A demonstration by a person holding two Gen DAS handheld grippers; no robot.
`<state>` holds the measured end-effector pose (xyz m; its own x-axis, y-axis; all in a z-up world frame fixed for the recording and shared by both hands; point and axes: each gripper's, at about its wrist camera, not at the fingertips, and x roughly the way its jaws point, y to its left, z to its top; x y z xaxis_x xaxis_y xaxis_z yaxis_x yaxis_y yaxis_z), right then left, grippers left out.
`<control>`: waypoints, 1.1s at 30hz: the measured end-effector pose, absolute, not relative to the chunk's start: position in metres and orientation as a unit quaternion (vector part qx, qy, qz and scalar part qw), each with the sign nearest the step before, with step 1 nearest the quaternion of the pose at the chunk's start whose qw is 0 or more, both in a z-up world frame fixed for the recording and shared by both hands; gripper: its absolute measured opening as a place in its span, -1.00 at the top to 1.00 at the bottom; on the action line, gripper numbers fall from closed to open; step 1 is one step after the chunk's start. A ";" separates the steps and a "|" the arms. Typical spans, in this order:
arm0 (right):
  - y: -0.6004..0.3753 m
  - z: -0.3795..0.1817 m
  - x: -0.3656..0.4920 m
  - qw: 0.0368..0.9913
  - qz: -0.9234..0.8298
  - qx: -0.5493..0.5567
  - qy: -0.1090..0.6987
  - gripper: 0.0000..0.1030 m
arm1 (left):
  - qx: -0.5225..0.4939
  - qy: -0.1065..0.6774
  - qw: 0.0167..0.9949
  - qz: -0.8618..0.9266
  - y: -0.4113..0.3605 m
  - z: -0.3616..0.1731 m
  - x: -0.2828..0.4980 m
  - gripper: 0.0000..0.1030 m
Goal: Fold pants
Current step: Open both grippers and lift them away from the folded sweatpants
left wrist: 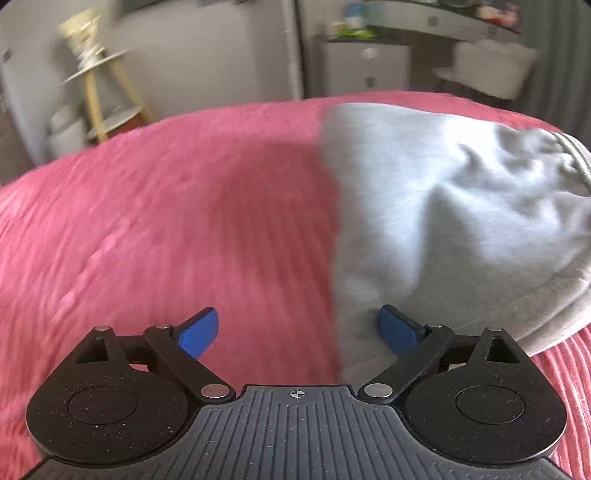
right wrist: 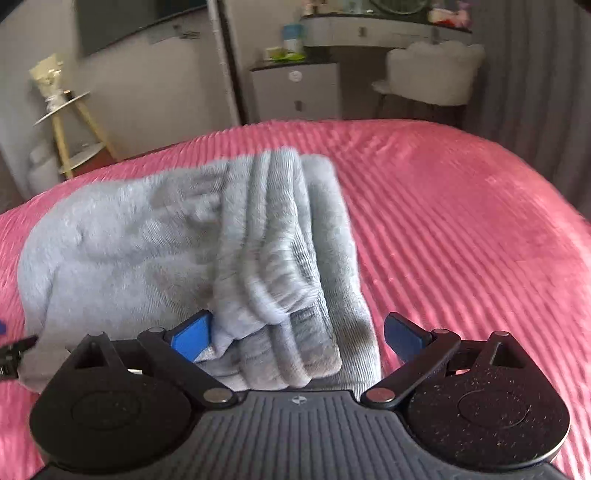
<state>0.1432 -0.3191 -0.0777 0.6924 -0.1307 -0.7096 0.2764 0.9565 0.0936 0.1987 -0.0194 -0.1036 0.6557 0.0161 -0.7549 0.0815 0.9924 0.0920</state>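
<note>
Grey sweatpants (left wrist: 443,221) lie folded in a thick bundle on a pink ribbed bedspread (left wrist: 166,221). In the left wrist view my left gripper (left wrist: 299,330) hovers over the bundle's left edge. Its blue pads (left wrist: 199,332) stand wide apart with nothing pressed between them. In the right wrist view the pants (right wrist: 147,240) fill the left and centre, and the ribbed waistband end (right wrist: 280,266) lies stacked in layers. My right gripper (right wrist: 299,338) is open above that waistband end. The cloth lies between its blue pads (right wrist: 192,338) without being squeezed. The left gripper's tip (right wrist: 14,350) shows at the far left.
The pink bedspread (right wrist: 461,240) stretches right of the pants. Beyond the bed stand a wooden tiered stand (right wrist: 70,122), a small white cabinet (right wrist: 295,92), a white chair (right wrist: 432,74) and a curved desk (right wrist: 369,29). Grey curtains (right wrist: 535,92) hang at the right.
</note>
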 end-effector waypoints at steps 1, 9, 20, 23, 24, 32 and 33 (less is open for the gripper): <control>-0.313 -0.071 0.138 0.921 -0.114 0.091 0.361 -0.89 | 0.064 0.417 0.907 0.001 -0.015 -0.101 0.195 -0.86; -0.300 -0.066 0.113 0.921 -0.146 0.095 0.348 -0.89 | 0.065 0.393 0.917 -0.033 -0.019 -0.068 0.151 -0.80; -0.301 -0.048 0.103 0.948 -0.143 0.159 0.237 -0.89 | -0.021 0.285 0.953 -0.097 -0.073 -0.019 0.209 -0.83; -0.306 -0.052 0.102 0.955 -0.125 0.177 0.202 -0.48 | -0.040 0.281 0.951 -0.121 -0.084 -0.031 0.231 -0.80; -0.307 -0.053 0.103 0.959 -0.121 0.176 0.188 -0.33 | -0.039 0.284 0.950 -0.122 -0.088 -0.037 0.238 -0.80; -0.308 -0.078 0.125 0.966 -0.110 0.119 0.202 0.23 | 0.024 0.345 0.937 -0.052 -0.102 -0.092 0.273 -0.91; -0.306 -0.084 0.131 0.963 -0.121 0.089 0.222 0.24 | 0.028 0.362 0.931 -0.044 -0.102 -0.099 0.278 -0.96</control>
